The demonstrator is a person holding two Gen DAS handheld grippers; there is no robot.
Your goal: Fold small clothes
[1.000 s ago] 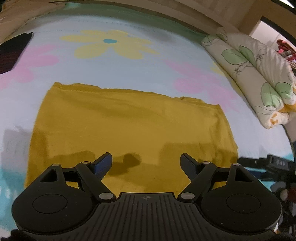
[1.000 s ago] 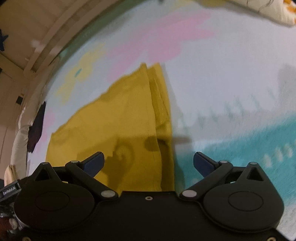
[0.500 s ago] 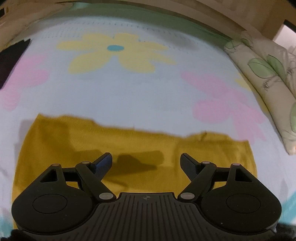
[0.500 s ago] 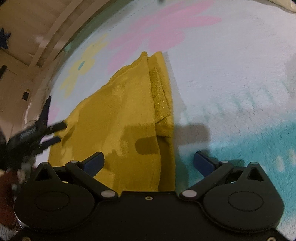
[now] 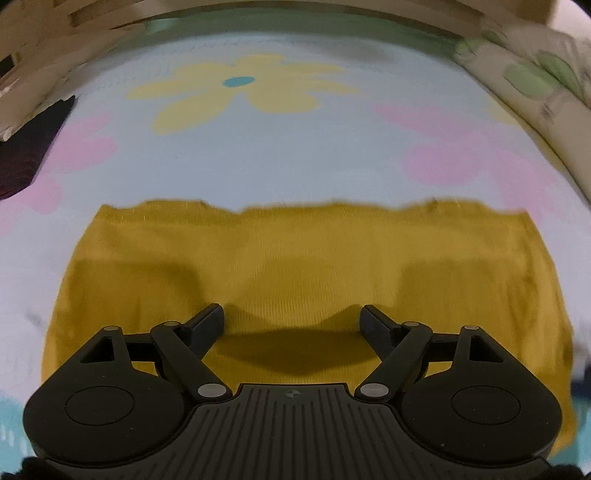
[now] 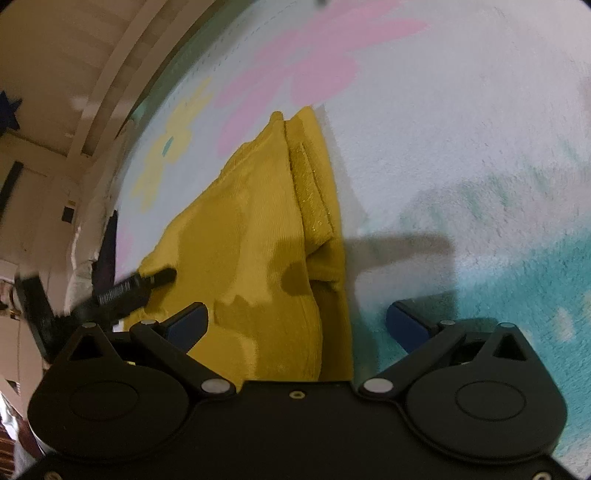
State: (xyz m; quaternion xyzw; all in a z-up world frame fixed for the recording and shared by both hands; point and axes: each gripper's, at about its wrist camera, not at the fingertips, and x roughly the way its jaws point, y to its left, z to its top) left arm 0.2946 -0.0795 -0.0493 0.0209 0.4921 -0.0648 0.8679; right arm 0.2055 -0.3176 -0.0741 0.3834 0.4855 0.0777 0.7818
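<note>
A mustard-yellow garment [image 5: 295,266] lies flat on a flowered bedspread [image 5: 258,158], folded into a wide rectangle. My left gripper [image 5: 291,319] is open and empty, low over the garment's near edge. In the right wrist view the same garment [image 6: 243,236] shows its folded right side, with a layered sleeve edge [image 6: 314,192] on top. My right gripper [image 6: 295,319] is open and empty, straddling the garment's right edge. The left gripper's finger [image 6: 147,282] shows at the garment's far side in that view.
A dark cloth [image 5: 29,147] lies at the left edge of the bed. A leaf-patterned quilt [image 5: 535,85] is piled at the right. A wooden headboard [image 5: 258,14] runs behind the bed. A teal patch of bedspread [image 6: 535,295] is to the right.
My left gripper has moved forward and down over the garment, which now fills more of its view. My right gripper has come closer to the garment's right edge. Both stayed open.
</note>
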